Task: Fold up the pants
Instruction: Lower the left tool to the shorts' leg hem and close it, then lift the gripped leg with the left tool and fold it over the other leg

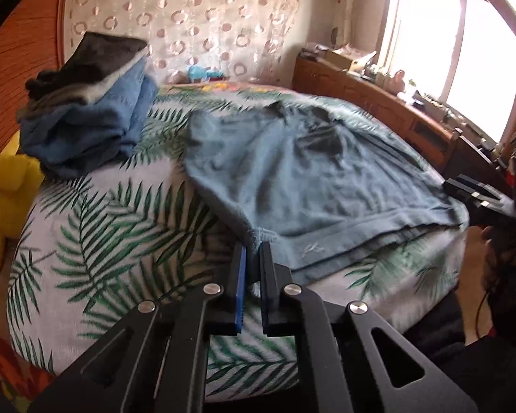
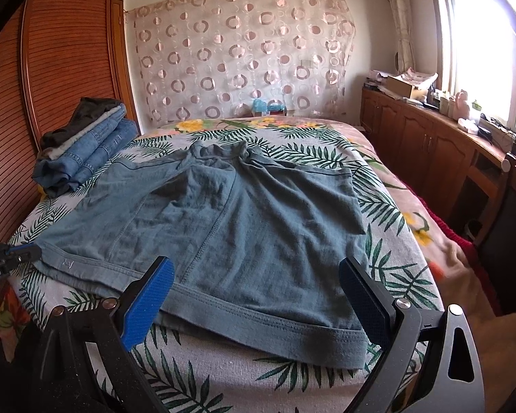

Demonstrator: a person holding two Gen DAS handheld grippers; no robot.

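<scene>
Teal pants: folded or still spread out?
Spread. The teal pants lie flat across the bed, both legs side by side, hems at the near edge, no fold over.

Both wrist views near, facing bed [image 2: 388, 186] (shared)

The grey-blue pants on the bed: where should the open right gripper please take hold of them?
At the near right corner of the grey-blue pants, along the thick hem: slide the right gripper in from the bed's near edge, where that hem hangs free.
</scene>
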